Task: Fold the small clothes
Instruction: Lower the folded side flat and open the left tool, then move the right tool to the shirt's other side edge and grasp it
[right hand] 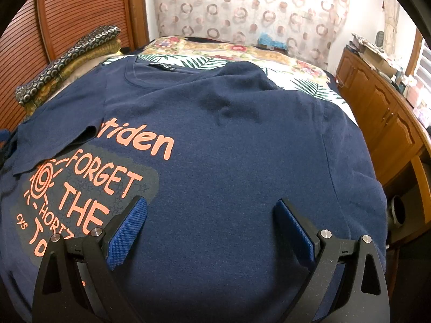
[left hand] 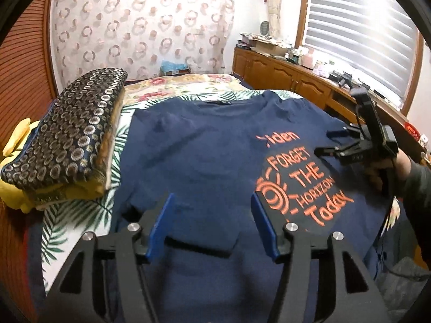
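Observation:
A navy T-shirt point(left hand: 194, 148) with orange lettering lies front up on the bed, its collar at the far end. In the right wrist view the T-shirt point(right hand: 229, 148) has one sleeve point(right hand: 54, 140) folded inward over the print and the other sleeve point(right hand: 242, 75) turned in near the collar. My left gripper point(left hand: 212, 196) hovers open over the shirt's lower left part, with nothing between its blue pads. My right gripper point(right hand: 211, 202) stands open over the shirt's lower middle, also holding nothing. The left wrist view shows the right gripper point(left hand: 323, 142) beside the print, held by a hand point(left hand: 377, 172).
A stack of folded patterned cloth point(left hand: 67, 129) sits on the bed to the shirt's left, against a louvred wooden door point(right hand: 80, 8). A leaf-print sheet point(left hand: 80, 215) covers the bed. A cluttered wooden cabinet point(right hand: 377, 107) runs along the right side under a window with blinds point(left hand: 358, 27).

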Demonstrator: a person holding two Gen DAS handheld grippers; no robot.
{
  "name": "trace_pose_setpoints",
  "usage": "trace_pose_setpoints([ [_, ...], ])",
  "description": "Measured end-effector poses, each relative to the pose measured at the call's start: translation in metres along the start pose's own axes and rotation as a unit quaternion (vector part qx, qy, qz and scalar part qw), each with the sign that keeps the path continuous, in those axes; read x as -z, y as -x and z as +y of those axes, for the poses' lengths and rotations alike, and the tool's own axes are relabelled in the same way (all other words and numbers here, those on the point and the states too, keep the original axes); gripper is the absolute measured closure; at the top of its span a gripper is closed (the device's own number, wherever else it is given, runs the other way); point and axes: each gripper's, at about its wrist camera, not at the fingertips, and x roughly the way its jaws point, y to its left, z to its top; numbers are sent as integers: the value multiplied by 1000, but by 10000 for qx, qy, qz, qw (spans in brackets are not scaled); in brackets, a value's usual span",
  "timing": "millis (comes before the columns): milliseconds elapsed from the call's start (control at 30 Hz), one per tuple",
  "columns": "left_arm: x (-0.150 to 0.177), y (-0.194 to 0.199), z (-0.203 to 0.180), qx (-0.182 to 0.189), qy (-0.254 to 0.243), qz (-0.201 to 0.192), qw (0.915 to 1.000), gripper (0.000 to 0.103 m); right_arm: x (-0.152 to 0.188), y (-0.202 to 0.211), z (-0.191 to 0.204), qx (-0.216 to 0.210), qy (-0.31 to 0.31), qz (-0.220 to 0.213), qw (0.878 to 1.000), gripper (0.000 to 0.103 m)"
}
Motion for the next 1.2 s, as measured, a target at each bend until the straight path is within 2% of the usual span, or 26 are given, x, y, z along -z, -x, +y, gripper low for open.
trace_pose_setpoints([
  [167, -12, -22, 8, -130, 47, 103, 9999, 44, 0, 0, 0, -1, 2, 0, 10000, 5],
  [533, -18, -82, 13, -348, 125, 709, 9968, 44, 0, 0, 0, -5, 1, 3, 10000, 5],
  [700, -17, -85, 11, -422, 34, 741, 9964, 44, 0, 0, 0, -6, 0, 5, 10000, 5],
  [867, -18, -87, 9, -388, -10, 779, 9962, 39, 0, 2, 0, -4, -20, -9, 10000, 5],
  [933, -18, -87, 9, -386, -29, 791, 9961, 36, 2, 14, -5, -48, -95, -258, 9996, 6],
  [1000, -18, -88, 7, -380, -67, 806, 9960, 34, 4, 25, -15, -14, -211, -441, 9988, 12],
  [1067, -18, -88, 6, -386, -92, 818, 9959, 32, 7, 38, -31, 72, -347, -558, 9978, 14],
  [1200, -18, -88, 5, -383, -87, 822, 9958, 31, 16, 57, -80, 396, -671, -607, 9951, 30],
])
